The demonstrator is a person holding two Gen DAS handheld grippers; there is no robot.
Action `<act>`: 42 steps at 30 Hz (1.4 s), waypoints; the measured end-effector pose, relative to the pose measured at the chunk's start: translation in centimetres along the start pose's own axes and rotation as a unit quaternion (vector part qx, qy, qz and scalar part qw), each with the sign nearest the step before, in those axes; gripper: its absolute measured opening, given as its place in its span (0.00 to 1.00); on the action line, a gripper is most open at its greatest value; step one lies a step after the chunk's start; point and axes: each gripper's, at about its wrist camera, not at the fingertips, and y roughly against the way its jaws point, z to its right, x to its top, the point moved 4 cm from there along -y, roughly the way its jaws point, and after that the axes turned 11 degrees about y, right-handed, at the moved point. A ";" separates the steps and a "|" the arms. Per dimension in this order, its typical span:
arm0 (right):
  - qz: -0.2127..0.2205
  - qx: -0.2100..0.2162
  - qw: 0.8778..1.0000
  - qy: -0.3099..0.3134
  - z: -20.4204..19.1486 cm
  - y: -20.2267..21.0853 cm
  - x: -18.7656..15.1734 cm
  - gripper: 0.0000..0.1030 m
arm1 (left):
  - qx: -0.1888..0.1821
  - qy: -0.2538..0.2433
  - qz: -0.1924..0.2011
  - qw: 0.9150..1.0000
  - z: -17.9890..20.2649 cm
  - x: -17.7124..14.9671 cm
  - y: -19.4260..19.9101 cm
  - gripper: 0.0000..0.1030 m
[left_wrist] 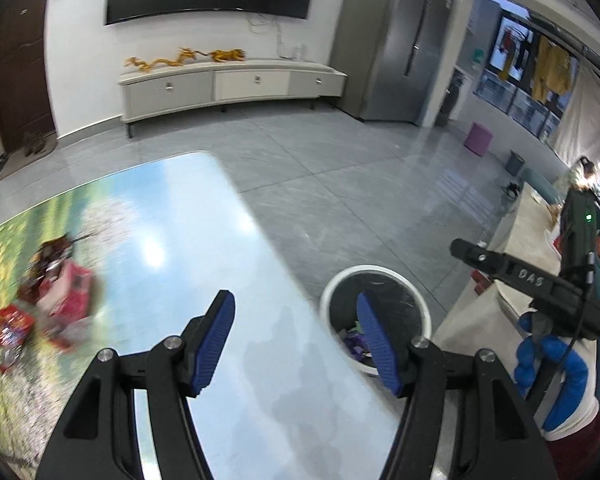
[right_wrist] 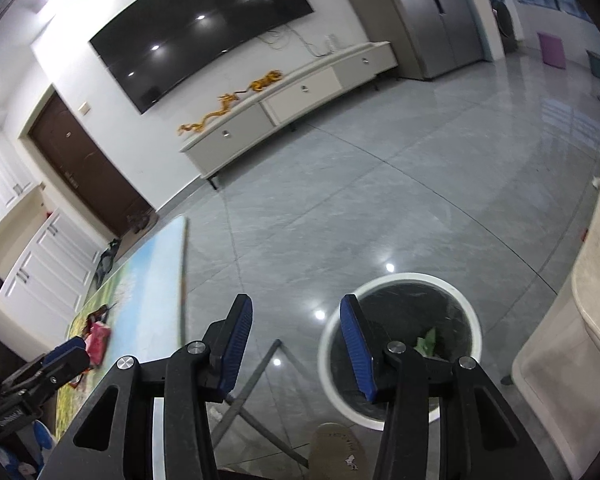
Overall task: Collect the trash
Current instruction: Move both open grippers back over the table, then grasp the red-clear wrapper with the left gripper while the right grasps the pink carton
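A pile of red wrappers and a pink box [left_wrist: 56,296] lies on the left of the landscape-printed table [left_wrist: 172,248]; it also shows small in the right wrist view [right_wrist: 96,340]. A white bin with a black liner [left_wrist: 376,316] stands on the floor right of the table and holds some scraps; in the right wrist view it [right_wrist: 400,344] holds a green scrap [right_wrist: 428,344]. My left gripper [left_wrist: 296,340] is open and empty over the table's right edge. My right gripper [right_wrist: 296,344] is open and empty above the floor beside the bin.
The right gripper and blue-gloved hand [left_wrist: 540,308] show right of the bin. A beige cloth-covered sofa [right_wrist: 580,300] stands to the right. A TV cabinet [left_wrist: 228,88] and a fridge [left_wrist: 400,40] line the far wall. A slipper [right_wrist: 340,452] and the table's legs [right_wrist: 256,384] are below.
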 end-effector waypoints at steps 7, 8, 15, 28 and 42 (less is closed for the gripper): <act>-0.003 0.026 0.999 0.044 -5.7 -0.9 1.1 0.43 | 0.029 0.057 0.027 0.998 -7.1 -0.4 3.1 0.60; -0.004 0.030 0.998 0.049 -6.6 -1.1 1.3 0.43 | 0.033 0.065 0.030 0.997 -8.1 -0.4 3.4 0.60; -0.020 0.061 0.994 0.094 -12.0 -3.5 1.5 0.45 | 0.070 0.138 0.037 0.987 -16.6 -1.7 5.0 0.60; -0.077 0.114 0.977 0.160 -20.8 -9.9 -0.4 0.48 | 0.073 0.217 0.030 0.973 -24.4 -2.2 4.2 0.60; -0.137 0.183 0.953 0.197 -29.9 -18.1 -1.0 0.53 | 0.054 0.216 0.011 0.975 -24.2 -0.2 0.2 0.60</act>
